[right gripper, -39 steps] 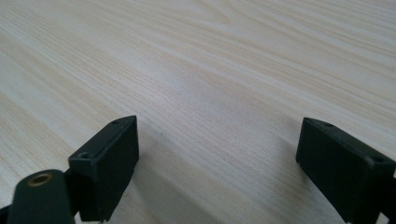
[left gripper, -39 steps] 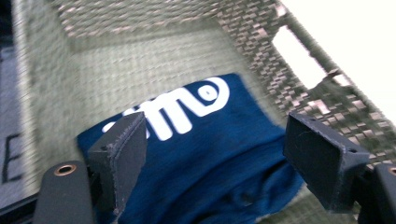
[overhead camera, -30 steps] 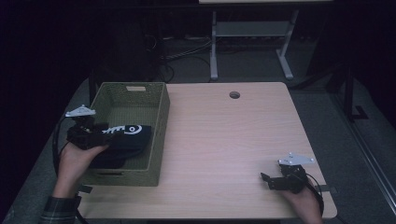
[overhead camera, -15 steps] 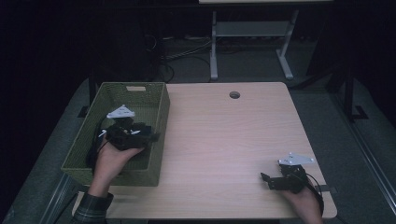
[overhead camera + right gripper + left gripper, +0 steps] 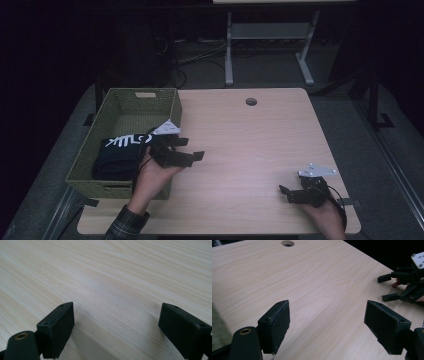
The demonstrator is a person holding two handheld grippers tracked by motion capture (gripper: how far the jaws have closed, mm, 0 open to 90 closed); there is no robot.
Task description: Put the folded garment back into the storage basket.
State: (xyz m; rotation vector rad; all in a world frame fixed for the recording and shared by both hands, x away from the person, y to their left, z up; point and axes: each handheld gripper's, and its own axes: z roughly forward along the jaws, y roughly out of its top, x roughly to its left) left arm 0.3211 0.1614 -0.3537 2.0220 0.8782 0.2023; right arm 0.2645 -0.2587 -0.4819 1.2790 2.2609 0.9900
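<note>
A green woven basket [image 5: 137, 105] stands at the table's left edge. Inside it lies a folded black garment [image 5: 120, 152] with white lettering. My left gripper [image 5: 192, 149] hovers just right of the basket's right wall, over the wood, jaws wide apart and empty; the left gripper view shows its jaws [image 5: 327, 327] spread over bare tabletop. My right gripper [image 5: 285, 194] rests near the table's front right corner, held by a hand, jaws apart with nothing between them [image 5: 116, 332]. The same right gripper [image 5: 405, 287] appears far off in the left gripper view.
The light wooden table [image 5: 250, 150] has a round cable hole [image 5: 251, 101] near its far edge. Behind the table stand a metal frame's legs [image 5: 229, 55] and cables on a dark floor. A plaid sleeve [image 5: 125, 227] enters at the bottom left.
My left gripper has moved rightward, from the basket's left side across the garment and out past its right wall, ending over the table. The right gripper has stayed in place.
</note>
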